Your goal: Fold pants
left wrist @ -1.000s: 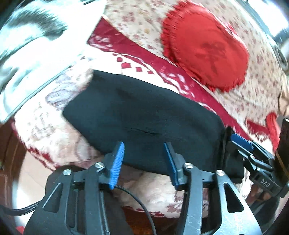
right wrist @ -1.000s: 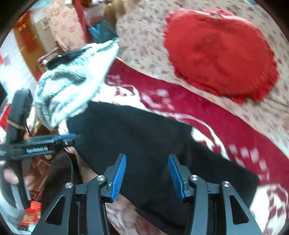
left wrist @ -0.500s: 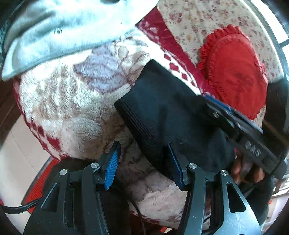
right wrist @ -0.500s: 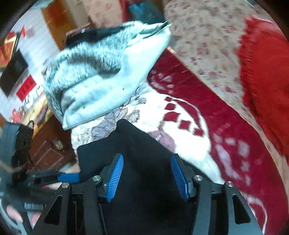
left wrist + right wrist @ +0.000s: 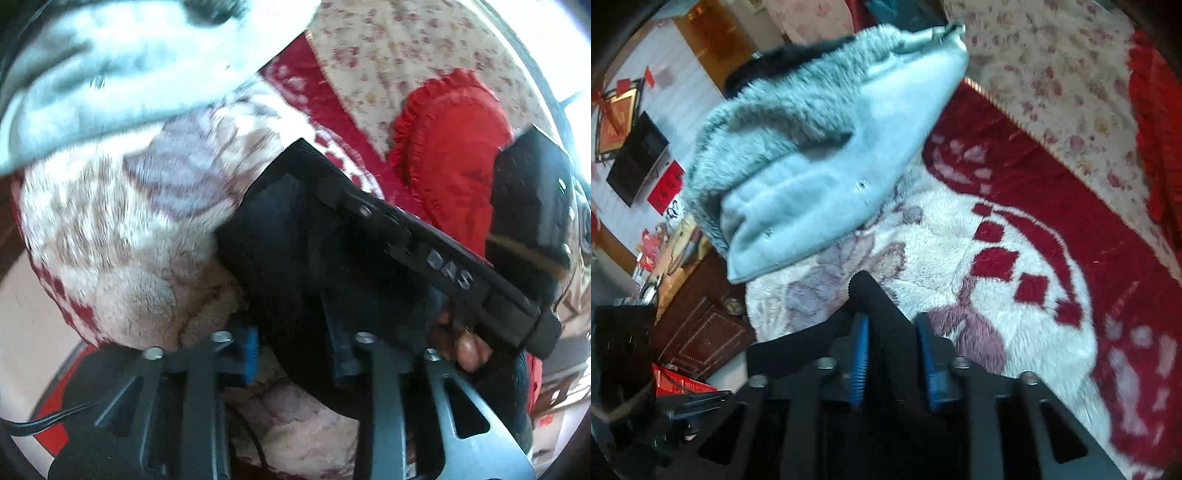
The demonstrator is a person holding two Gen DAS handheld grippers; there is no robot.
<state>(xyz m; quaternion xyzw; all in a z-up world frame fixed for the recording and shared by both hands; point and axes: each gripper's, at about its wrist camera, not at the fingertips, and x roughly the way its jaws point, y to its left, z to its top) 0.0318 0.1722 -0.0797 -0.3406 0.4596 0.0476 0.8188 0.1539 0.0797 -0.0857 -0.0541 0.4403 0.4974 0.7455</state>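
Observation:
The black pants [image 5: 288, 236] lie folded on a white and red fleece blanket [image 5: 122, 236]. My left gripper [image 5: 291, 347] has its blue pads on either side of the pants' near edge, with the fabric between them. My right gripper [image 5: 892, 354] also has black pants fabric [image 5: 875, 306] between its pads, at a corner of the cloth. The right gripper's body [image 5: 436, 258] crosses over the pants in the left wrist view. The jaws of both are narrowed around the cloth.
A pale blue fleece garment [image 5: 827, 162] lies on the blanket beyond the pants. A red round cushion [image 5: 450, 147] rests against the floral sofa back [image 5: 1052, 74]. A dark wooden cabinet [image 5: 701, 332] stands below the blanket's left edge.
Both grippers have moved to the pants' end and their jaws have narrowed around the fabric. The right gripper has come across over the pants, close to the left one.

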